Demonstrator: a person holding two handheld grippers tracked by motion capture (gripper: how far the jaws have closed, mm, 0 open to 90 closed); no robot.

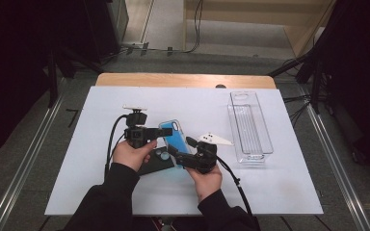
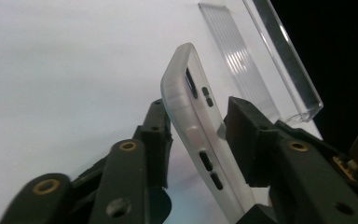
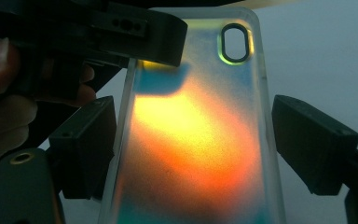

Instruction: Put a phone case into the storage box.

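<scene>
A translucent phone case (image 1: 173, 136), blue from above and glowing orange and teal in the right gripper view (image 3: 200, 154), is held up over the white sheet between both hands. My left gripper (image 1: 166, 133) is shut on the case's upper part, its pads on the two flat faces (image 2: 200, 128). My right gripper (image 1: 179, 147) grips the lower part across its width, with a pad on each long edge (image 3: 193, 144). In the right gripper view a jaw of the left gripper (image 3: 135, 32) lies over the case's top corner. The camera cut-out (image 3: 235, 43) is near the far end.
A flat black thing (image 1: 153, 166) lies on the white sheet (image 1: 101, 183) under the hands; I cannot tell what it is. A clear oblong bin (image 1: 249, 127) stands at the right, also seen from the left gripper (image 2: 261, 60). The wooden table edge (image 1: 183, 79) runs along the back.
</scene>
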